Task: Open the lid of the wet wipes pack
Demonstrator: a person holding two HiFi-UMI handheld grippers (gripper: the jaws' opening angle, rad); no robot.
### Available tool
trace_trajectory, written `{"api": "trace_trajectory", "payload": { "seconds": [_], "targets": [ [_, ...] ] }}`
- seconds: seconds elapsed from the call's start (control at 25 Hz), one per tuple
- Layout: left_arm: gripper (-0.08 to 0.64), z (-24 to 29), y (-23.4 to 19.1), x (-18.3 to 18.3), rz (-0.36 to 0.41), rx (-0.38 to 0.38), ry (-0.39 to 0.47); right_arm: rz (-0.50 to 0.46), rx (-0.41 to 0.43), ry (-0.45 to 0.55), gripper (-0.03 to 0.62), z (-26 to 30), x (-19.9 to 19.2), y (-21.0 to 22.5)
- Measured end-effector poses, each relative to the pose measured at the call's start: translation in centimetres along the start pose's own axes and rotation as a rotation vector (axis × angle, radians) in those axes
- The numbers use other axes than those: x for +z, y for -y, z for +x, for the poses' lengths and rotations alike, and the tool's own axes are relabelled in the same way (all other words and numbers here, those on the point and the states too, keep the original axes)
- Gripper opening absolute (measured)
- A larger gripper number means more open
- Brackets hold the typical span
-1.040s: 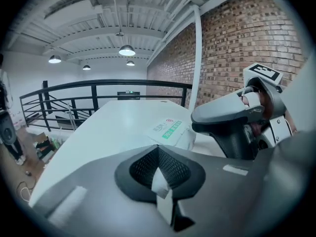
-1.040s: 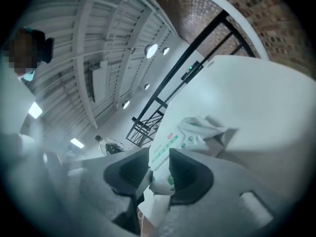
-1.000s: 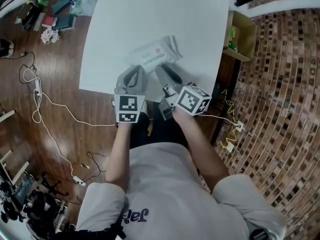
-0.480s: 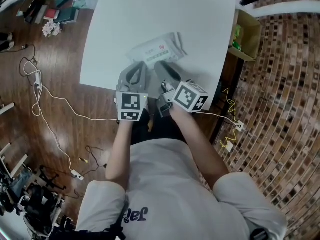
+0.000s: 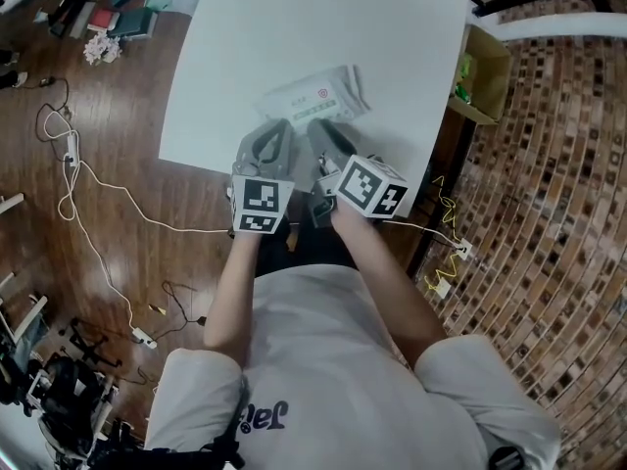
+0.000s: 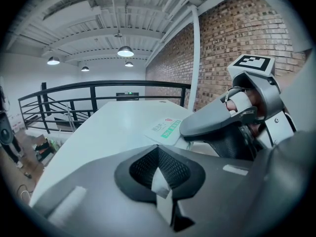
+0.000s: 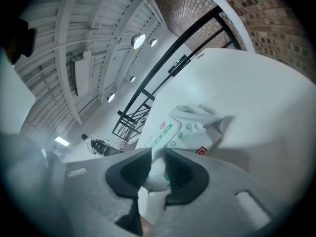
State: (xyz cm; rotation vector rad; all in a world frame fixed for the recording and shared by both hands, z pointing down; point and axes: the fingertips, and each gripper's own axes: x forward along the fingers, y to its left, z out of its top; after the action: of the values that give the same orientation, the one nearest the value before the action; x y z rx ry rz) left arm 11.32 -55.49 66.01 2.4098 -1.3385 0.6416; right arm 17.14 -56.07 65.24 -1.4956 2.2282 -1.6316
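The white wet wipes pack (image 5: 312,99) with a green-striped label lies on the white table (image 5: 392,27), near its front edge. Both grippers sit side by side at the pack's near edge. My left gripper (image 5: 271,133) is shut on a thin white flap (image 6: 160,181) that seems to be the pack's edge. My right gripper (image 5: 323,135) has just been closing its jaws. A white-and-green fold of the pack, seemingly its lid flap (image 7: 155,169), fills the gap between the pads. The rest of the pack (image 7: 190,132) lies flat beyond the jaws.
An open cardboard box (image 5: 477,71) stands beside the table's right edge. White cables (image 5: 88,199) trail over the wooden floor on the left, with books and clutter (image 5: 108,18) at the far left. A black railing (image 6: 98,90) runs behind the table.
The right gripper has tipped slightly at the pack's near edge. The left gripper and the pack have stayed where they were.
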Motion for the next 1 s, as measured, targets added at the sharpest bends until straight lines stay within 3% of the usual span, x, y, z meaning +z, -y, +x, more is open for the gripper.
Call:
{"api": "trace_trajectory", "payload": {
  "seconds": [0.08, 0.24, 0.44, 0.52, 0.76, 0.8, 0.84, 1.0],
  "targets": [
    [0.012, 0.0, 0.1, -0.2, 0.004, -0.006, -0.007, -0.024, -0.019, -0.008, 0.031, 0.0, 0.1, 0.0],
    [0.012, 0.1, 0.3, -0.5, 0.021, -0.019, -0.020, -0.013, -0.058, -0.029, 0.029, 0.3, 0.2, 0.5],
    [0.012, 0.3, 0.6, -0.5, 0.038, -0.033, -0.028, 0.017, -0.029, -0.067, 0.009, 0.2, 0.5, -0.3],
    [0.012, 0.4, 0.5, -0.6, 0.044, -0.035, -0.035, -0.015, -0.020, -0.070, 0.008, 0.3, 0.8, -0.6],
    [0.012, 0.5, 0.2, -0.4, 0.082, -0.049, -0.057, -0.340, 0.075, -0.071, 0.023, 1.3, 4.2, -5.3],
    [0.012, 0.6, 0.1, -0.3, 0.089, -0.051, -0.059, -0.409, 0.079, -0.081, 0.026, 2.0, 4.9, -5.9],
    [0.012, 0.7, -0.1, -0.3, 0.094, -0.054, -0.059, -0.480, 0.078, -0.087, -0.014, 2.8, 5.7, -6.5],
    [0.012, 0.6, -1.1, -0.7, 0.100, -0.073, -0.065, -0.720, 0.076, -0.141, -0.014, 7.4, 7.6, -7.5]
  ]
}}
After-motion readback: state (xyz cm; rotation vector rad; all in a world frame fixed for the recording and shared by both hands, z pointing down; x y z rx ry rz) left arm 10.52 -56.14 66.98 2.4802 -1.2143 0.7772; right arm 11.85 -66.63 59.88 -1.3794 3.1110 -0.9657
